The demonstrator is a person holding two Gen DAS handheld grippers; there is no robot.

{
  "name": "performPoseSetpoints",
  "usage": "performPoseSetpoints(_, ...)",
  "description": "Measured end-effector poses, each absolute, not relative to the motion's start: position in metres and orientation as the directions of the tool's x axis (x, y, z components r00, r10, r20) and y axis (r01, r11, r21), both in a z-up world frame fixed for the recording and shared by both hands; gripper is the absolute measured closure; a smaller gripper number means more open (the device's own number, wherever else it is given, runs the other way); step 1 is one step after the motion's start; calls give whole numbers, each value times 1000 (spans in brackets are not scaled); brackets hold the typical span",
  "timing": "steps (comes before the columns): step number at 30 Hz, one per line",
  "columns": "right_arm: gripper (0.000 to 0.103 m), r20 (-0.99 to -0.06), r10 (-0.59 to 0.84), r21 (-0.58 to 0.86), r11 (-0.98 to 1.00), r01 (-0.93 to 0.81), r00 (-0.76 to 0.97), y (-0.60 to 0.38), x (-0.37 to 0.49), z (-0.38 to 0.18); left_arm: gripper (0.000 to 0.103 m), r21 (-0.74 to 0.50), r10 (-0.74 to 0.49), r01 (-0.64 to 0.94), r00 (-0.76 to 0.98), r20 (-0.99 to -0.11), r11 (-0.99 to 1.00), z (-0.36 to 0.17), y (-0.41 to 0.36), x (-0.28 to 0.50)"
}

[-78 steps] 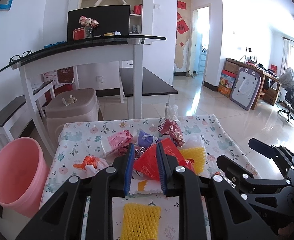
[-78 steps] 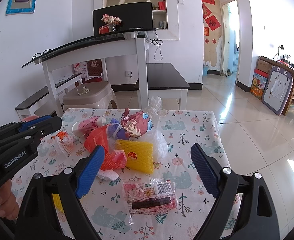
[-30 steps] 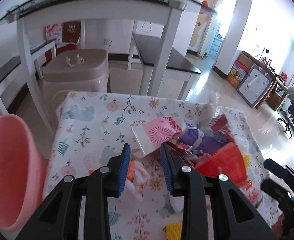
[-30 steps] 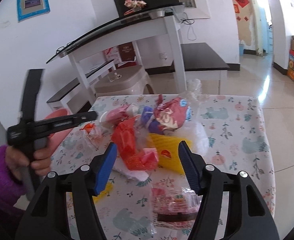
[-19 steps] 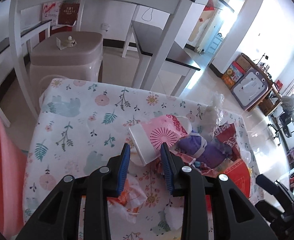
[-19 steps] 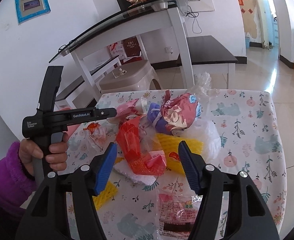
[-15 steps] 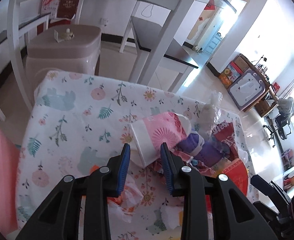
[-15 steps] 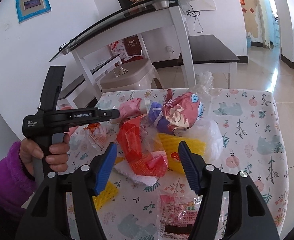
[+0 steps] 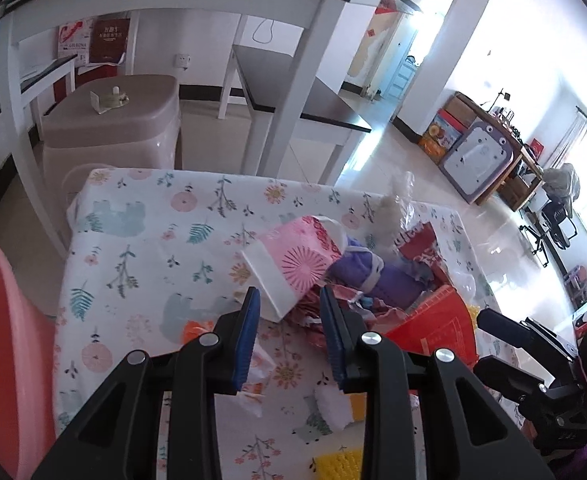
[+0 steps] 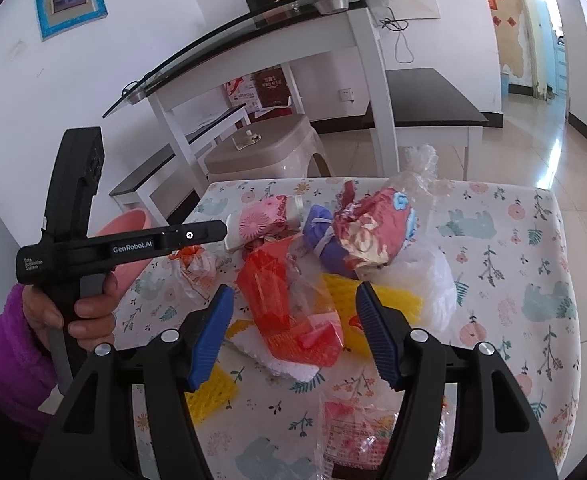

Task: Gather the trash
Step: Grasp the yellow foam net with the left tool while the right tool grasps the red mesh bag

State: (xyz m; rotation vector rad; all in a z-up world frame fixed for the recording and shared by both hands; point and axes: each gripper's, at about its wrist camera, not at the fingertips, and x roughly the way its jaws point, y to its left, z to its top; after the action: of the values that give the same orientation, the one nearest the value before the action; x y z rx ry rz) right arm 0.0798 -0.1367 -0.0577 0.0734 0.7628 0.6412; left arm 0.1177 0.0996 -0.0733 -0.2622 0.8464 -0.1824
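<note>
A pile of trash lies on the floral tablecloth (image 9: 141,240). A pink and white paper cup (image 9: 293,264) lies on its side, also seen in the right wrist view (image 10: 259,224). My left gripper (image 9: 289,304) is open, its tips just short of the cup's white bottom. Beside the cup lie a purple bundle (image 9: 373,276), a red wrapper (image 10: 289,312), a crumpled red and white wrapper (image 10: 377,232) and yellow foam net (image 10: 389,304). My right gripper (image 10: 293,312) is open, hovering over the red wrapper. A pink bin (image 9: 1,340) stands left of the table.
A beige plastic stool (image 9: 113,128) and a white glass-topped desk (image 9: 285,80) stand behind the table. A clear snack packet (image 10: 357,432) and a yellow net piece (image 10: 209,392) lie near the front edge. An orange and white bag (image 10: 191,264) lies at the left.
My left gripper has let go of the red wrapper, swung left and forward to the pink cup. My right gripper has narrowed and moved forward over the red wrapper.
</note>
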Motion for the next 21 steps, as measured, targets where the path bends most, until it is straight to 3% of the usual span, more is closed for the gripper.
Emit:
performPoseSetpoints(2, 42, -619, 577, 292, 799, -526, 533, -132, 81, -58, 74, -304, -268, 60, 654, -708, 951, -70, 101, 115)
performPoseSetpoints(3, 53, -620, 582, 295, 795, -530, 527, -130, 81, -58, 74, -307, -274, 68, 656, -703, 949, -67, 102, 112)
performPoseSetpoints(9, 93, -669, 577, 303, 787, -537, 468, -117, 83, -68, 73, -293, -305, 135, 668, -679, 946, -55, 92, 98)
performPoseSetpoints(12, 98, -659, 591, 319, 780, -539, 466, -120, 79, -65, 73, -287, -321, 164, 660, -679, 944, -53, 88, 88)
performPoseSetpoints(21, 99, -591, 603, 335, 787, -518, 535, -143, 64, -40, 72, -254, -336, 222, 580, -742, 942, -76, 69, 55)
